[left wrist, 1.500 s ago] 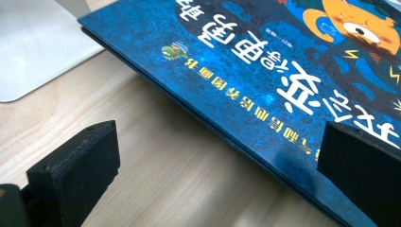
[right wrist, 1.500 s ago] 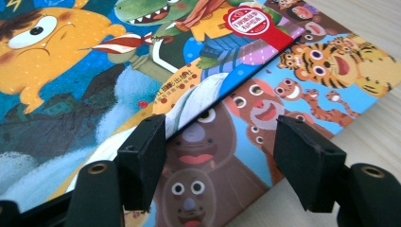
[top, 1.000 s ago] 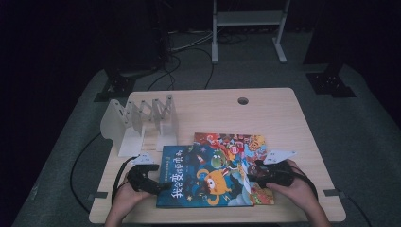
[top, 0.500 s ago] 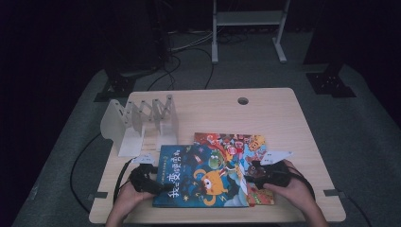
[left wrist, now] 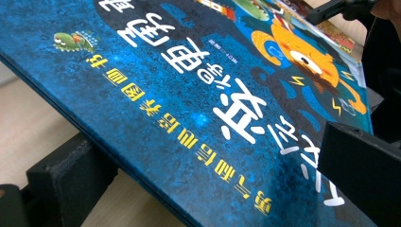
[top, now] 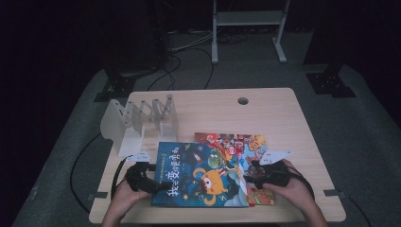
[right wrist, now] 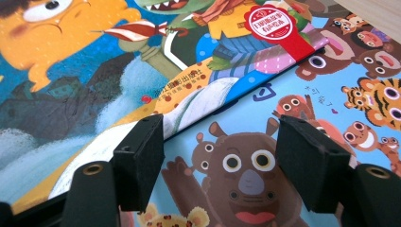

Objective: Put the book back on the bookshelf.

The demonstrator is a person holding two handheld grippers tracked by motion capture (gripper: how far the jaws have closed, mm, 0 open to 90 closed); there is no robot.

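Observation:
A blue picture book (top: 198, 175) lies near the table's front edge, overlapping a colourful animal picture book (top: 236, 142) beneath it. My left gripper (top: 152, 182) is at the blue book's left edge. In the left gripper view the blue book (left wrist: 189, 94) runs slantwise through the wide gap of my left gripper (left wrist: 217, 156), one jaw under its edge and one over the cover. My right gripper (top: 248, 171) sits at the blue book's right edge. Seen from my right gripper (right wrist: 222, 142), its jaws stand apart over the animal book (right wrist: 331, 94), the left jaw beside the blue book (right wrist: 71, 71).
A white accordion book rack (top: 142, 123) stands at the table's left rear. The wooden table (top: 213, 109) has a cable hole (top: 243, 100) near its back edge. Cables trail off the left front corner. A metal stand's legs rise on the floor behind.
The left hand has shifted slightly at the blue book's left edge. The right hand and both books look the same.

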